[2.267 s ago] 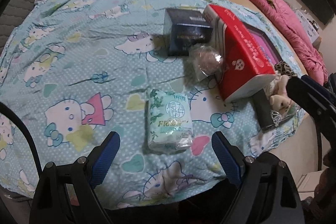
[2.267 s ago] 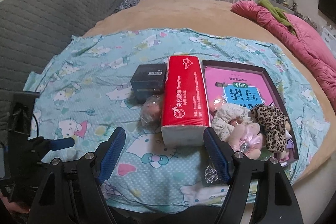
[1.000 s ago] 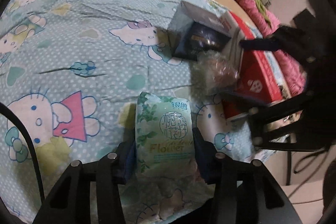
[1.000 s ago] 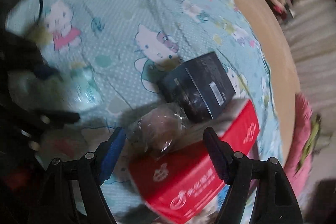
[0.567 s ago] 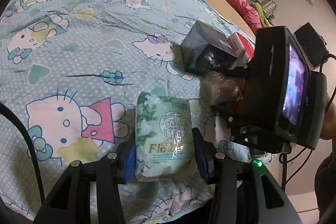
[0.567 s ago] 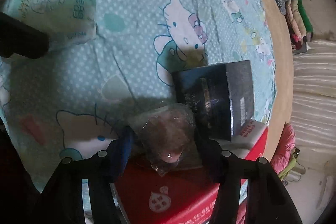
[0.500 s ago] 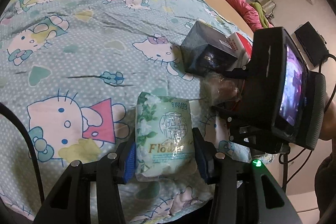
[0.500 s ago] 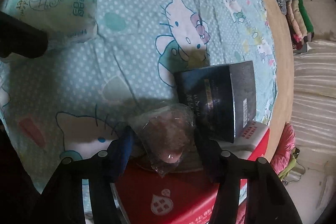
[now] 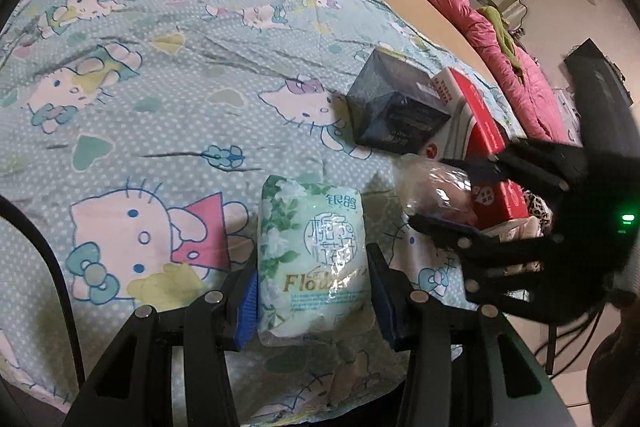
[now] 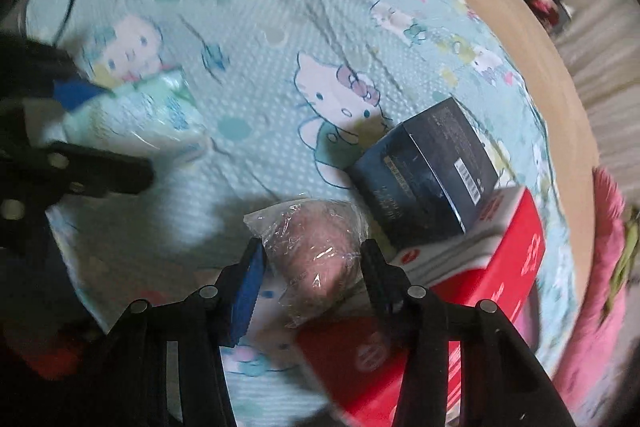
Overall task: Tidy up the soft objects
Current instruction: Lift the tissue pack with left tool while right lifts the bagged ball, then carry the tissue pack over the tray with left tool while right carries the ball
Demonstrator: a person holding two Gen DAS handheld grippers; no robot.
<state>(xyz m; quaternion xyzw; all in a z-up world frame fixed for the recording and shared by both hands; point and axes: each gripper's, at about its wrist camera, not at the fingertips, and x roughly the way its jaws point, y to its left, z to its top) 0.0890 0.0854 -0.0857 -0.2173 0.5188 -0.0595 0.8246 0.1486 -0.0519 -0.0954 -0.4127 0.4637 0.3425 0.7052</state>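
Since a second ago we have closed our right gripper (image 10: pixel 312 267) in around the bagged puff (image 10: pixel 316 251), which then lay loose ahead of wide jaws; the jaws are closing now, the pads against the crinkled plastic on both sides. Our left gripper (image 9: pixel 312 291) has kept its clench on the tissue pack (image 9: pixel 312 259) and raised it a little off the sheet (image 9: pixel 168 115). In the left view the pack sits at 6 o'clock, the right gripper (image 9: pixel 448 195) with the puff (image 9: pixel 436 191) at 3 o'clock. In the right view the puff is at 6 o'clock, the dark box (image 10: pixel 428 167) just beside it at 2 o'clock, leaning on the red carton (image 10: pixel 480 291) at 4 o'clock. The left gripper (image 10: pixel 100 131) and pack (image 10: pixel 152 115) show blurred at 9 o'clock.
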